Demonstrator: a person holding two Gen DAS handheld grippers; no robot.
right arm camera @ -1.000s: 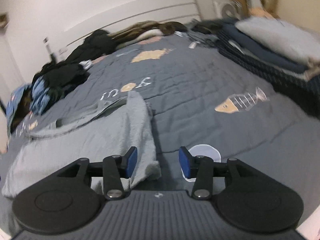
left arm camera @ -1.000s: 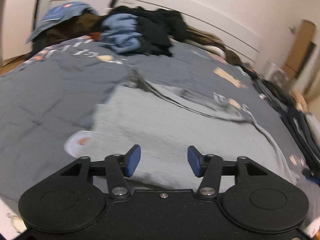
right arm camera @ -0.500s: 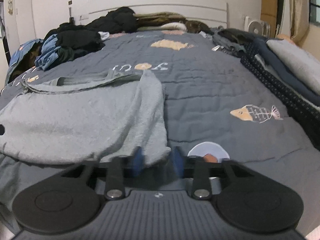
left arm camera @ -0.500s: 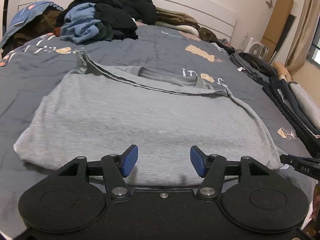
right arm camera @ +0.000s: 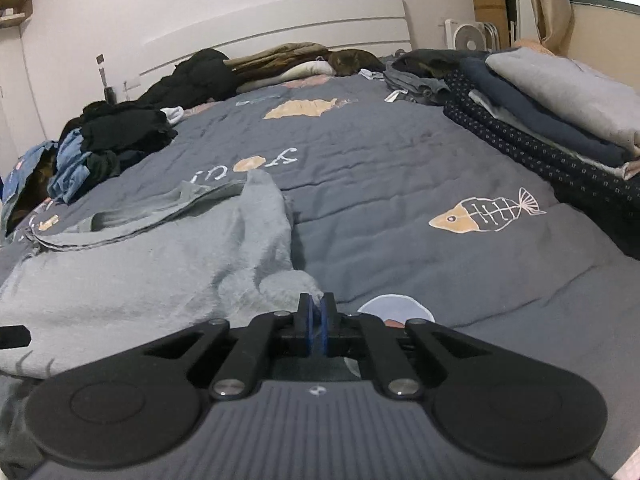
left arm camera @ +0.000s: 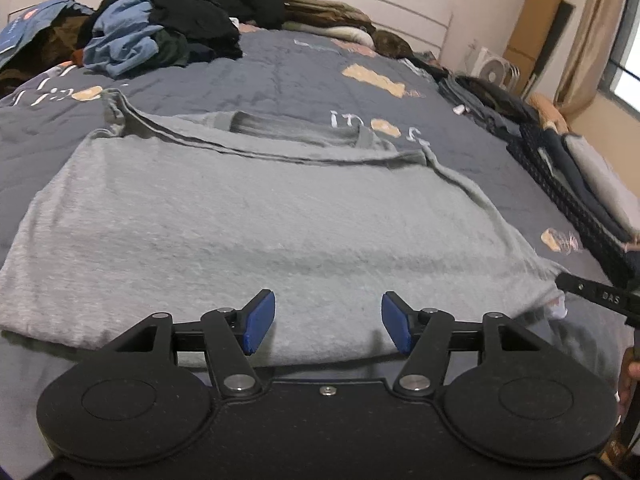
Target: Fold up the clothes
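Note:
A grey shirt (left arm camera: 260, 220) lies spread flat on the dark blue-grey quilt (left arm camera: 288, 76), collar toward the headboard. My left gripper (left arm camera: 328, 320) hovers open over the middle of its near hem, with nothing pinched between the blue pads. My right gripper (right arm camera: 318, 312) is shut on the near right corner of the grey shirt (right arm camera: 140, 280), and a fold of cloth bunches up just ahead of its pads. A black part of the right gripper (left arm camera: 600, 296) shows at the shirt's right corner in the left wrist view.
A heap of unfolded dark and blue clothes (right arm camera: 112, 136) sits at the far left by the headboard. A stack of folded garments (right arm camera: 560, 108) lies along the right side of the bed. A white fan (right arm camera: 466, 38) stands beyond it. Bare quilt (right arm camera: 400, 168) stretches right of the shirt.
The right gripper's jaws went from apart to closed on the shirt's corner. The left gripper swung round to face the shirt squarely and came closer to its near hem.

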